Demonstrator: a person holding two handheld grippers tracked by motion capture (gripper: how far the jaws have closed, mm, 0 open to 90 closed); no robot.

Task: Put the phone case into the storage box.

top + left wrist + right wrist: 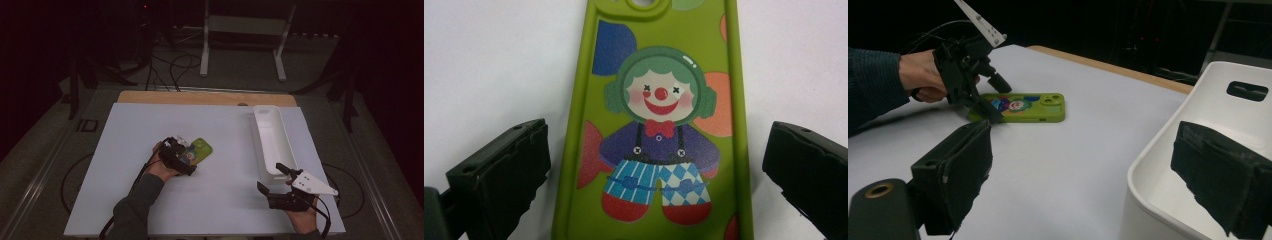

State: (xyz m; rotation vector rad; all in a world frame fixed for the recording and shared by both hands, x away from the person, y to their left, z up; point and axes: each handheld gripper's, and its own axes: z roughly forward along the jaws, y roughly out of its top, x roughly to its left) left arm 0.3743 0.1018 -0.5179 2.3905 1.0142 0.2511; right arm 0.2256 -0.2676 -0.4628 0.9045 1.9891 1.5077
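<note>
A lime-green phone case [201, 148] printed with a clown lies flat on the white sheet, left of centre. My left gripper [185, 154] is at its near end, open, with one jaw on each long side of the case. Its own view has the clown print [659, 125] between the two black jaws, with small gaps on both sides. From the right gripper view, the case [1033, 107] lies flat and the left gripper [993, 97] straddles it. My right gripper [270, 177] is open and empty at the front right, beside the near end of a white tray [260, 131].
The long white tray [1168, 150] is empty and has a handle slot in its far wall. A white sheet [150, 200] covers the wooden table [200, 97]. Beyond the table are floor cables and a metal stand [205, 50].
</note>
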